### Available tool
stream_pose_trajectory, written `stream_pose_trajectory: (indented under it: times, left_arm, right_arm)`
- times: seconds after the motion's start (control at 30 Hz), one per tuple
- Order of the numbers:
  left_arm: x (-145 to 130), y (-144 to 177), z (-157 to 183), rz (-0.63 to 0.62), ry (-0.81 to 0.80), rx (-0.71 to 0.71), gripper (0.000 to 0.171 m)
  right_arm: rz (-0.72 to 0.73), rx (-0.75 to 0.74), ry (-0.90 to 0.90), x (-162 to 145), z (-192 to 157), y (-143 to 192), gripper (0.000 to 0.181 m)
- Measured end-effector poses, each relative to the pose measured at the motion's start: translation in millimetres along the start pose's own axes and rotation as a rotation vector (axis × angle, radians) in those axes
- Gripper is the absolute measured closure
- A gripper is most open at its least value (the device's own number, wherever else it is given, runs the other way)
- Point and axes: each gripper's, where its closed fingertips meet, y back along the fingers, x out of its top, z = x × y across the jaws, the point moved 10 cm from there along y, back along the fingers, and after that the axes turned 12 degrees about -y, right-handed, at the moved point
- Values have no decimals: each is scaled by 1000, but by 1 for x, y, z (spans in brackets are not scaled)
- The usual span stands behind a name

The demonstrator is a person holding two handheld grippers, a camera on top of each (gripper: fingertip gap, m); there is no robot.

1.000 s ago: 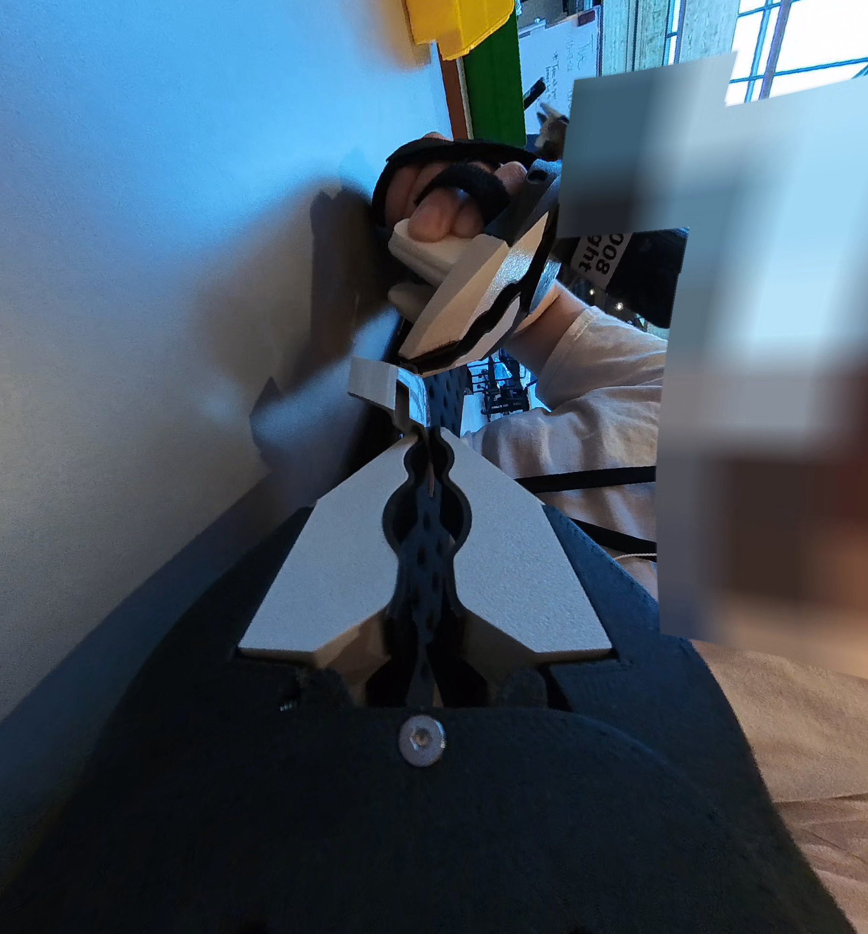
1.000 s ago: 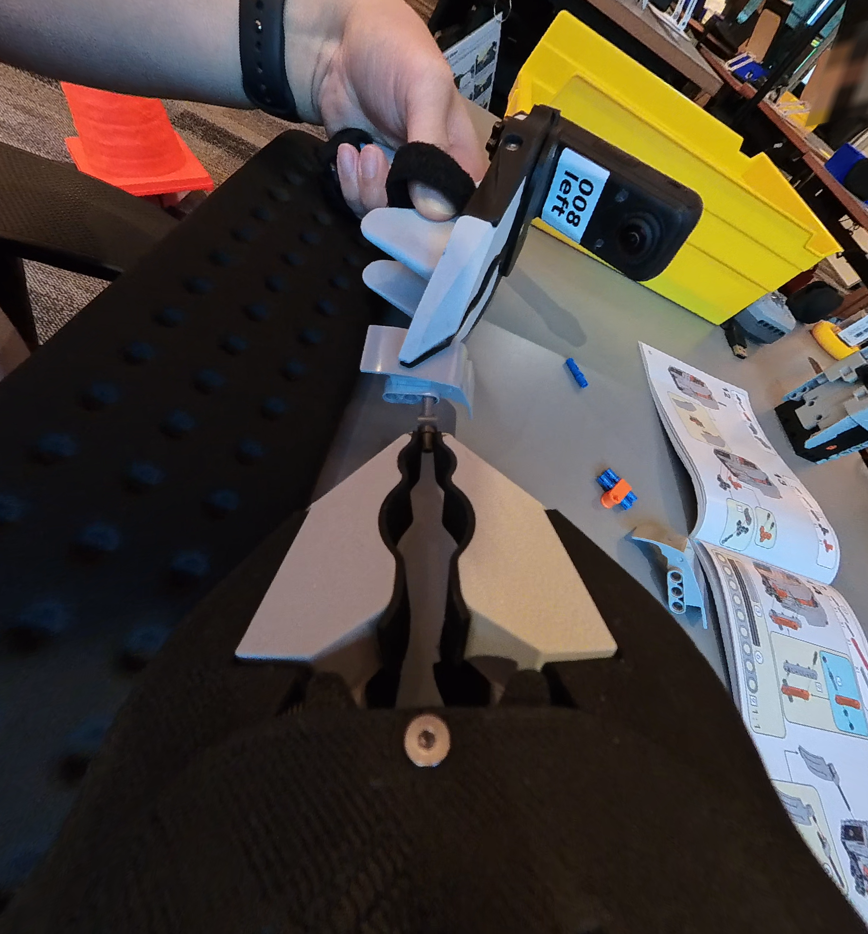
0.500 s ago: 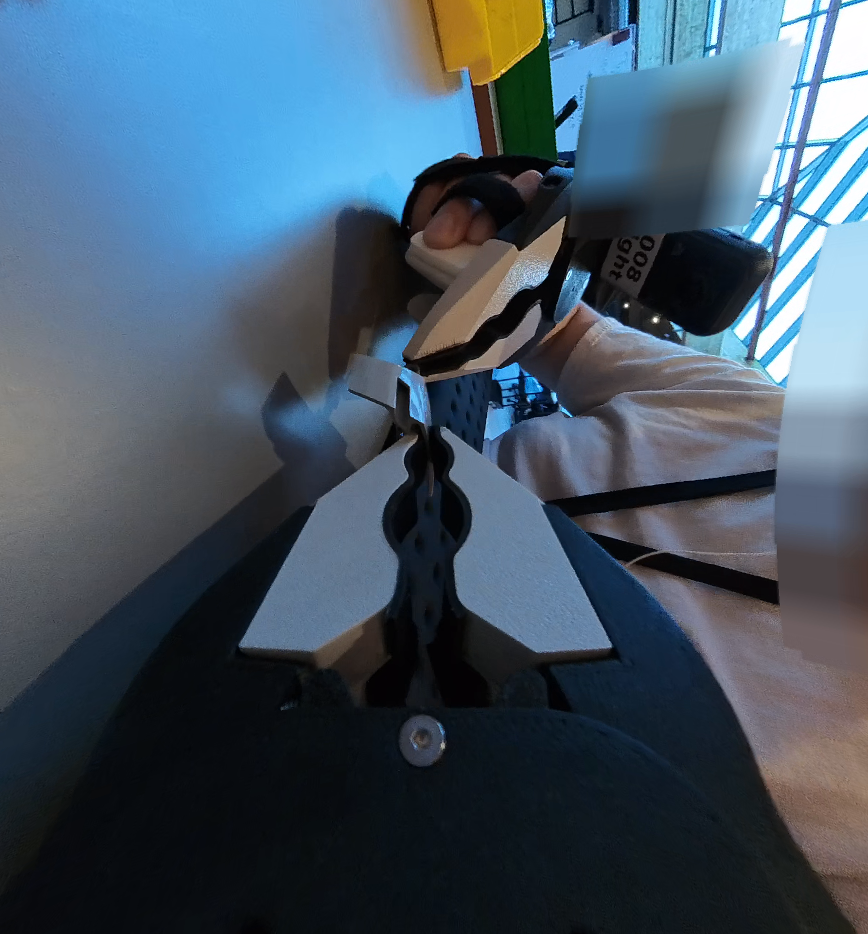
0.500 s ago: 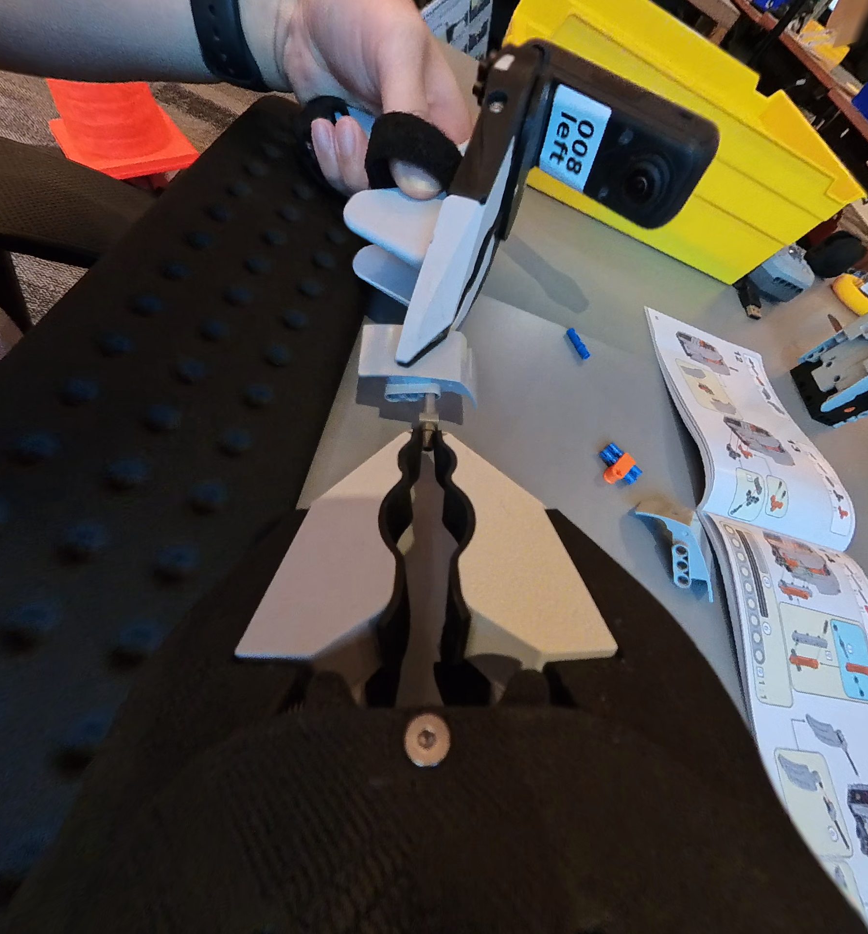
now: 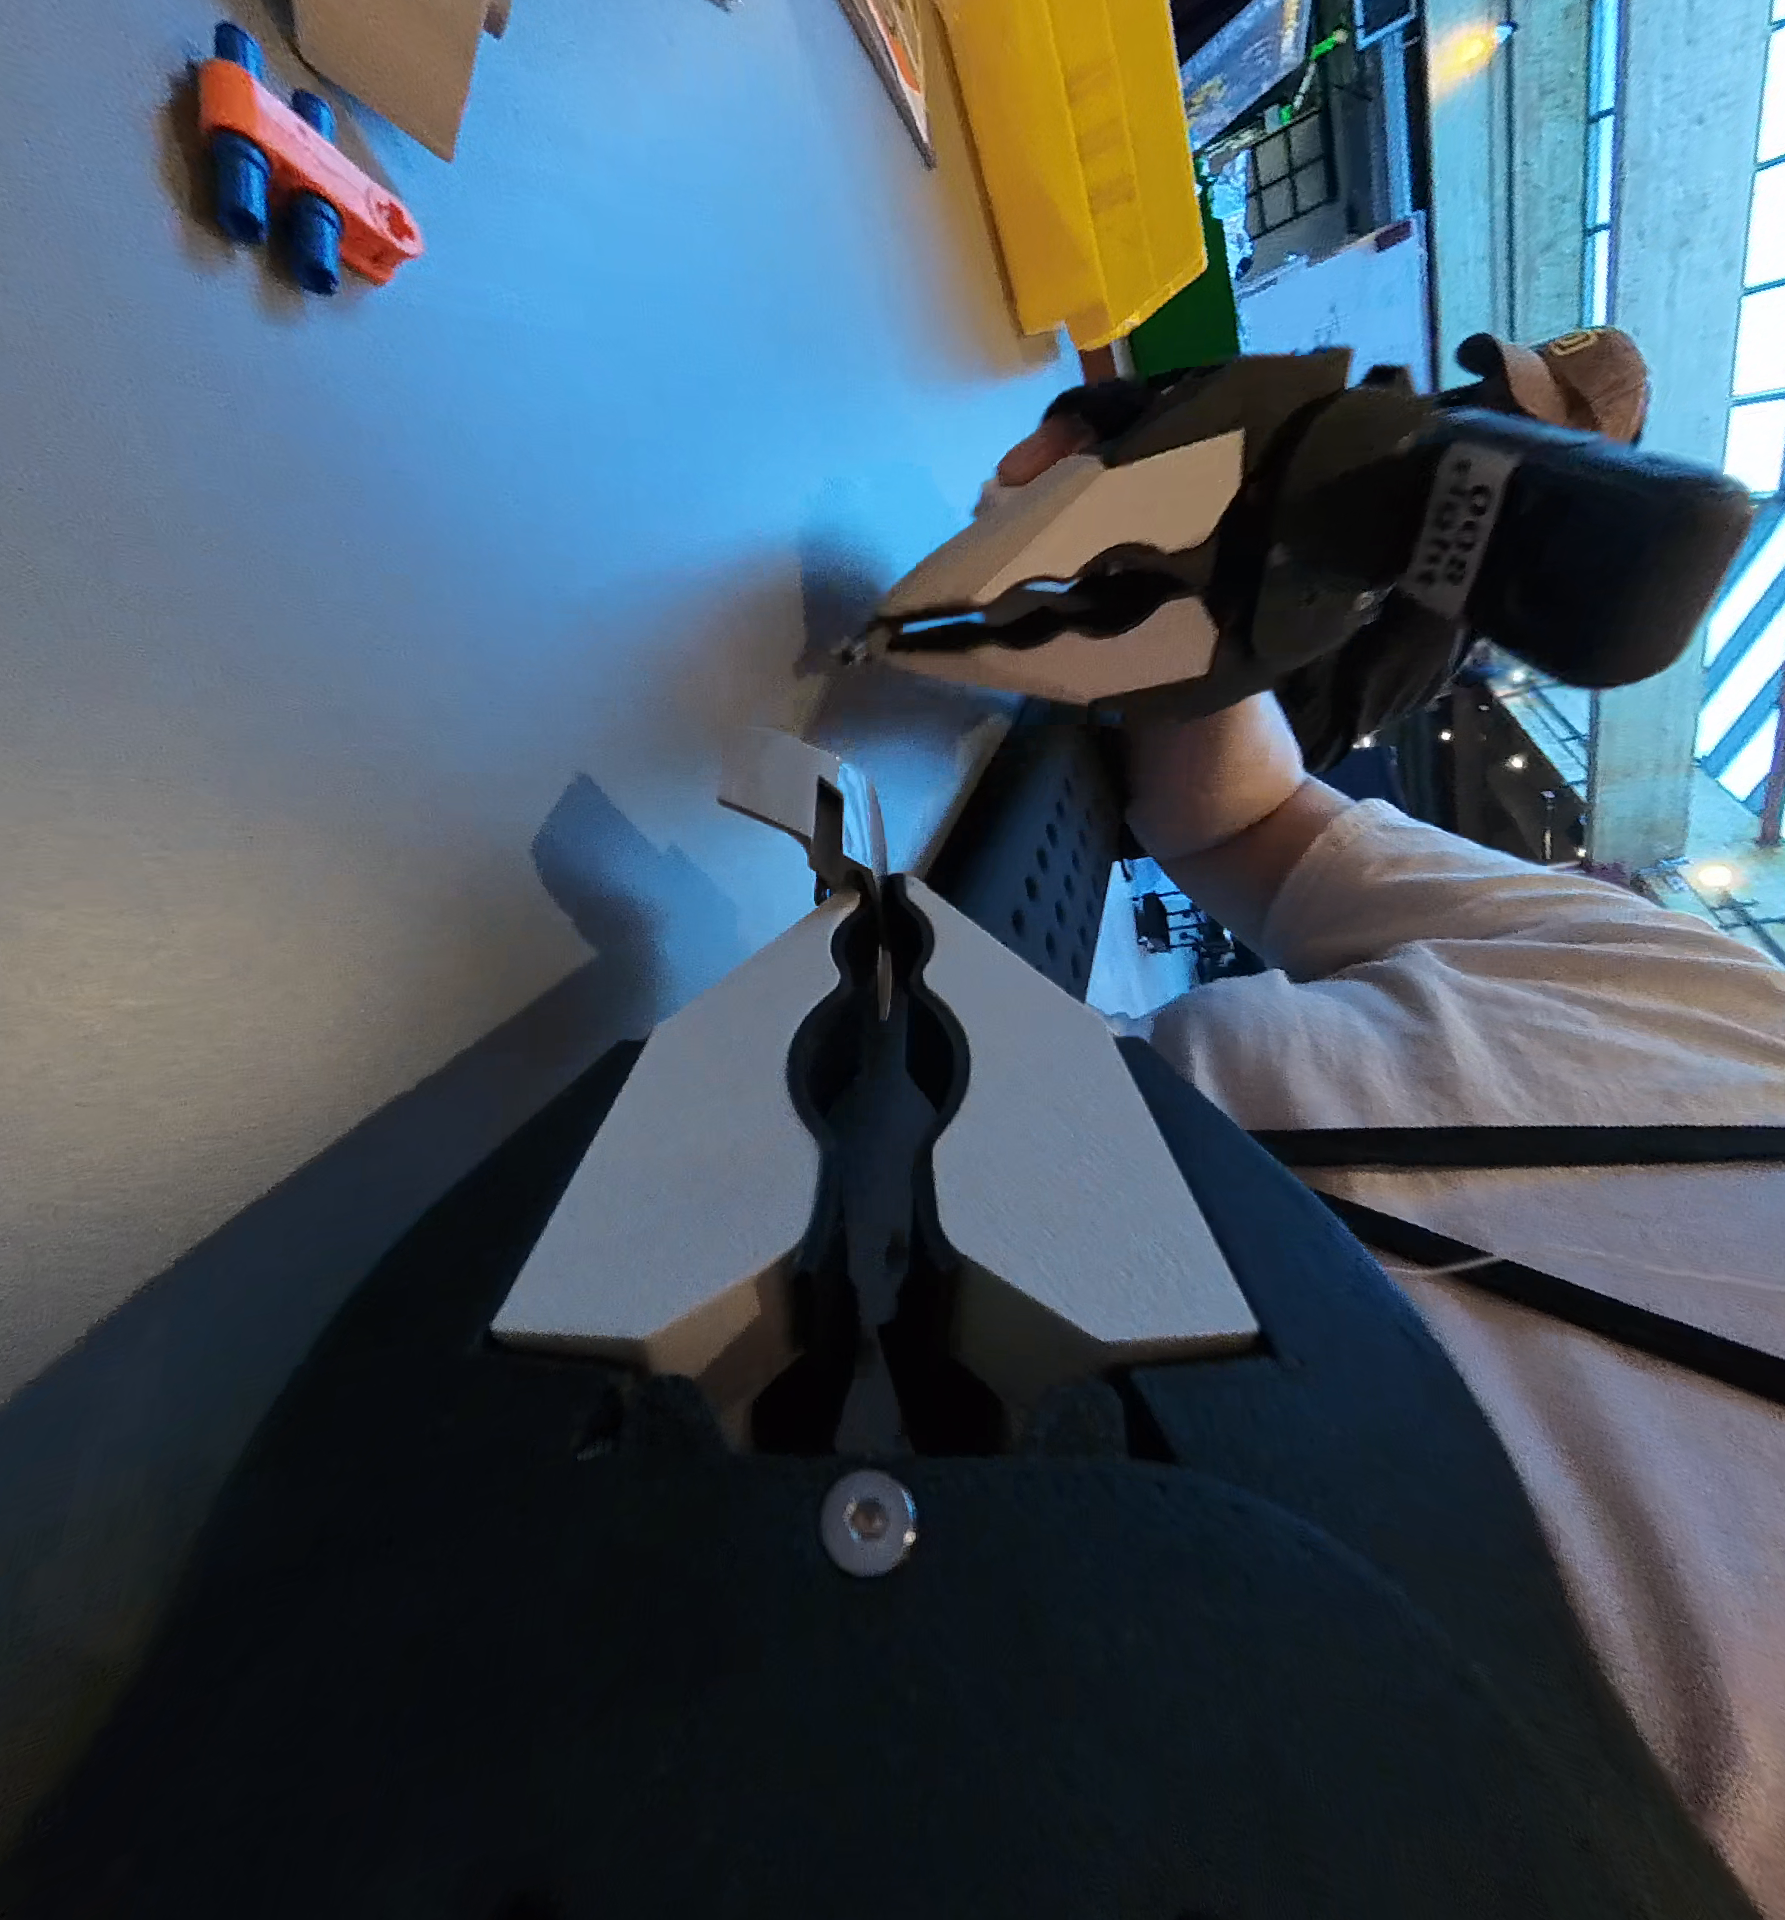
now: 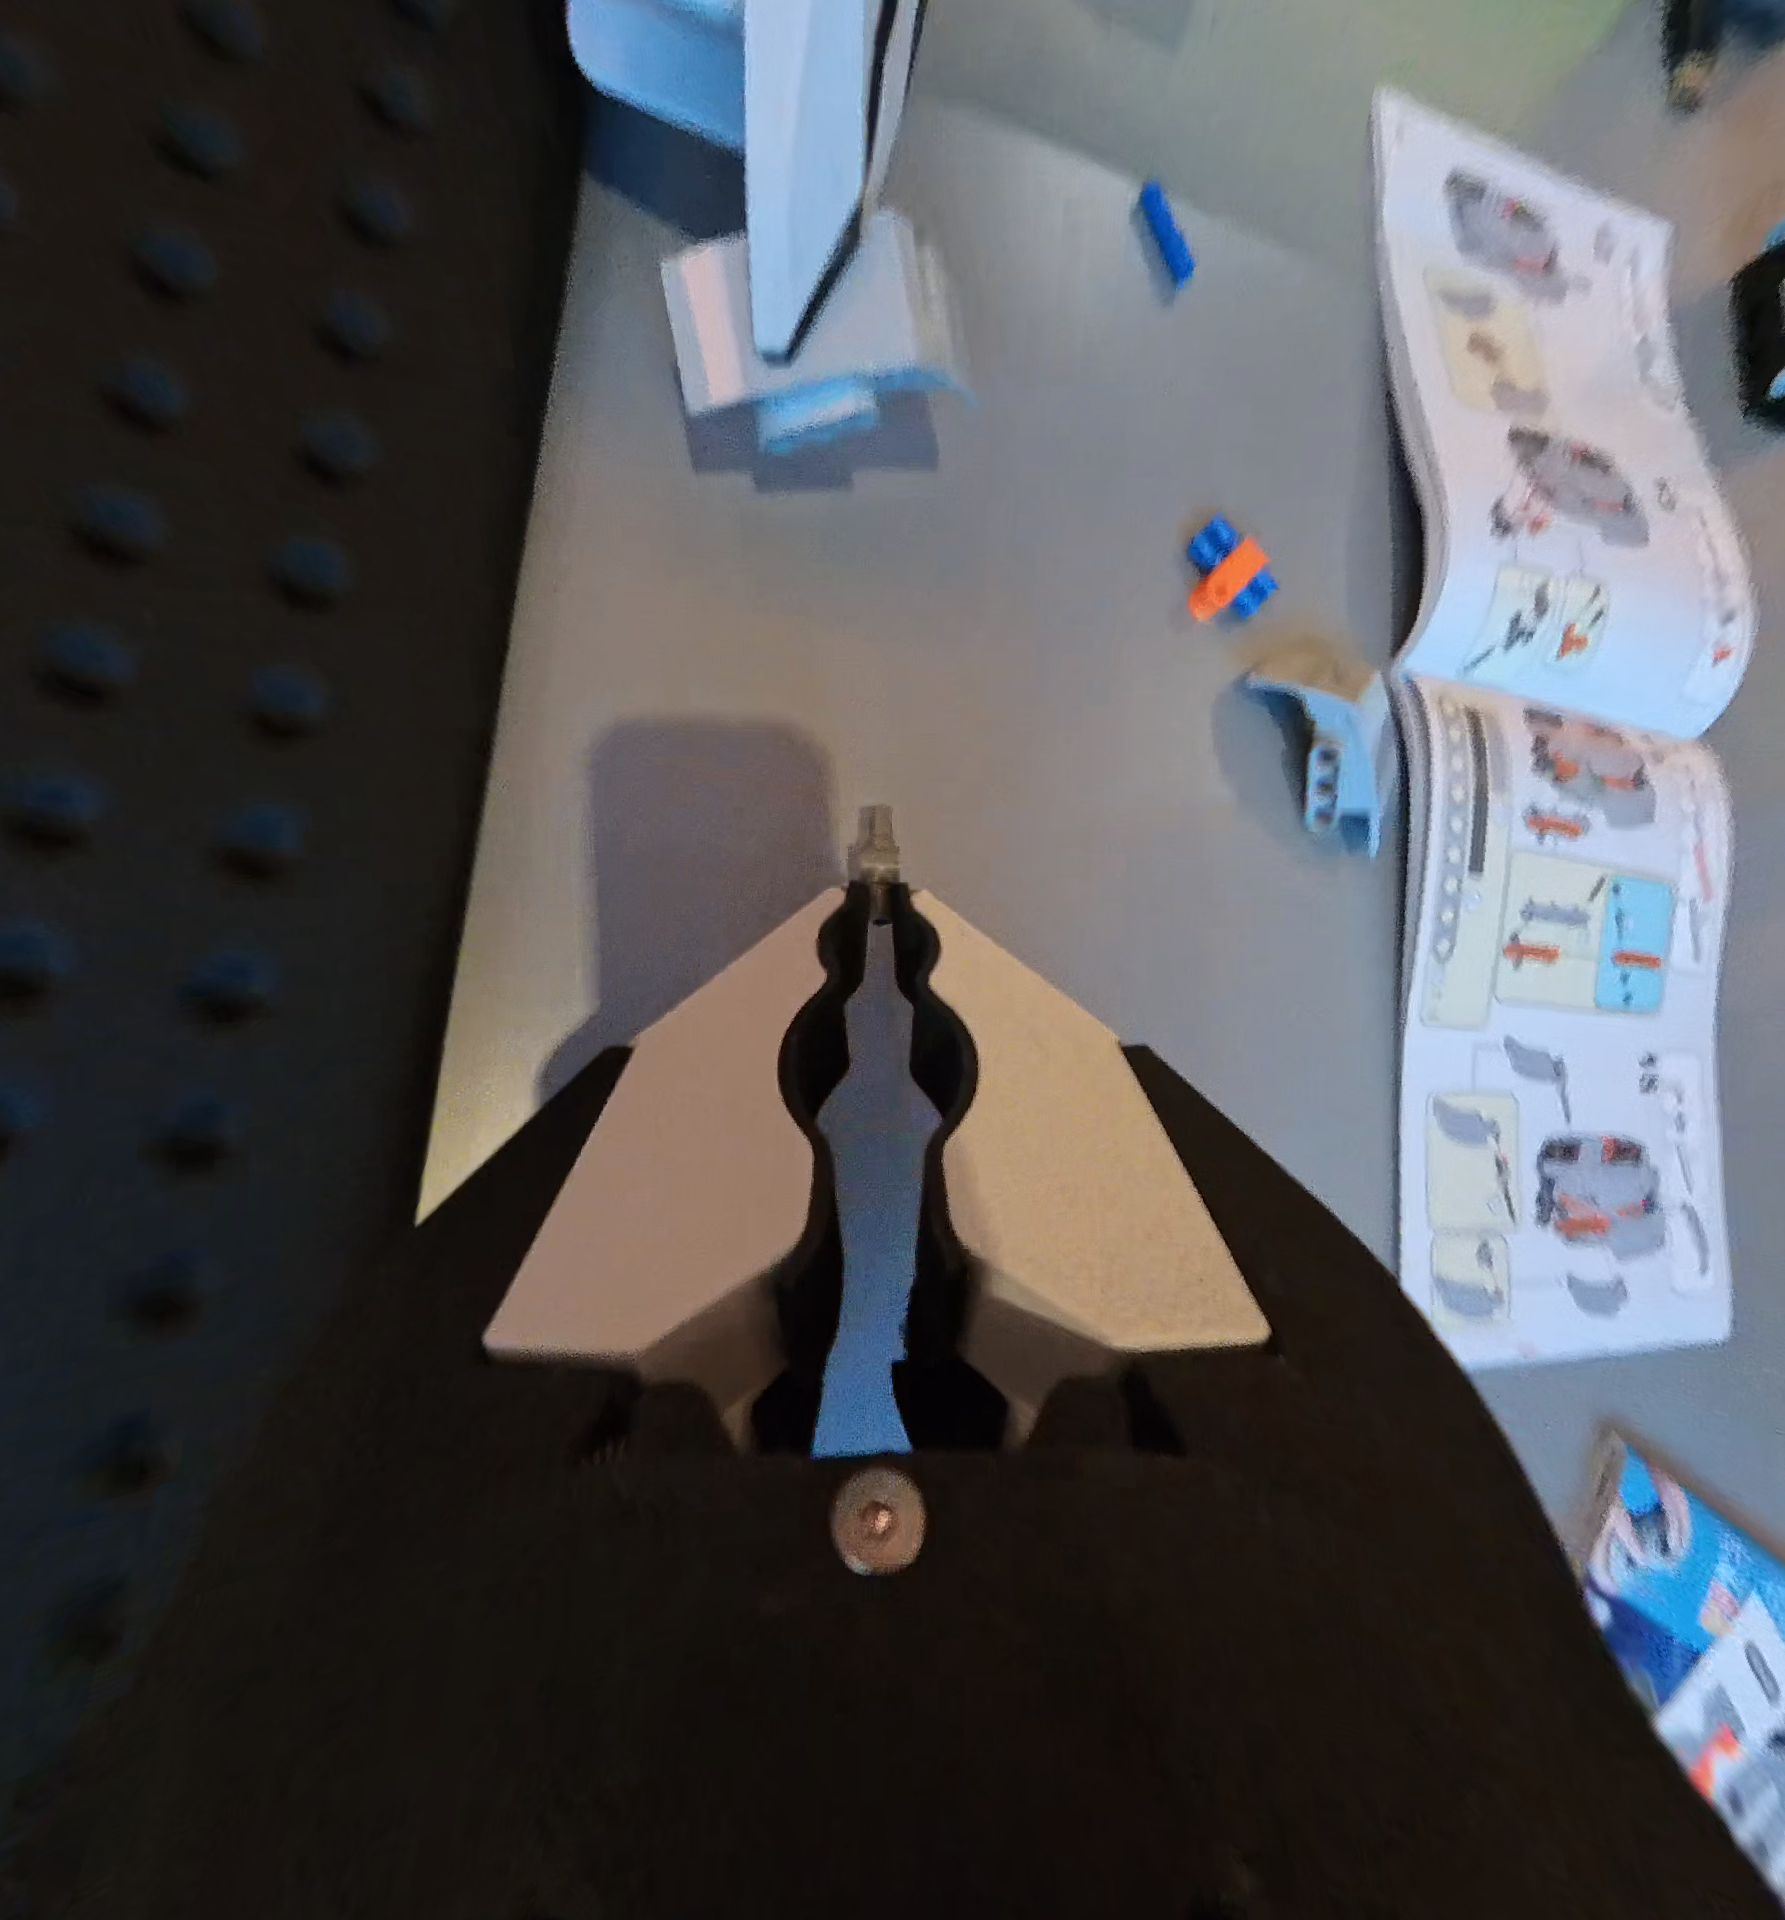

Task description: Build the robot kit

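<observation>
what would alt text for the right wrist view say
The right gripper, shut on a small grey peg, hangs over a grey table; beyond it the left gripper clamps a pale blue panel piece.

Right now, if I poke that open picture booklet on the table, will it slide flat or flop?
The booklet probably flops: its pages already arch up at the fold. It looks like thin paper, so likely light and easy to slide across the smooth grey table. A poke at an edge might just lift a page.
</observation>
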Motion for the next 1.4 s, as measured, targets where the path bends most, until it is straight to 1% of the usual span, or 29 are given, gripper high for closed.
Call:
stream_pose_trajectory:
  times: [0.07, 0.13, 0.17, 0.23, 0.37, 0.5, 0.6, 0.87, 1.17, 1.4]
  left_arm:
    - [0, 0, 0, 5, -8, 19, 171]
    - [0, 0, 1, 15, -18, 25, 171]
    - [0, 1, 1, 24, -25, 24, 171]
    - [-1, 3, 3, 47, -39, 11, 171]
    - [-1, 6, 4, 75, -44, -24, 171]
    - [0, 5, 3, 60, -35, -36, 171]
    - [0, 6, 3, 65, -35, -44, 171]
    - [0, 6, 4, 66, -44, -50, 171]
    - [-1, 6, 5, 66, -52, -50, 171]
    - [-1, 5, 5, 63, -49, -49, 171]
  right_arm:
    - [-175, 50, -51, -3, 9, 12, 178]
    - [-418, 94, -98, -11, 18, 27, 178]
    - [-521, 85, -105, -15, 25, 34, 178]
    - [-699, 129, -144, -24, 34, 47, 178]
    - [-960, 174, -253, -40, 48, 57, 178]
    - [-1133, 180, -281, -50, 51, 54, 177]
    - [-1181, 154, -289, -54, 52, 50, 177]
    - [-1236, 91, -306, -56, 53, 50, 177]
    - [-1278, 60, -293, -59, 53, 47, 177]
    - [-1281, 49, -280, -57, 51, 45, 177]
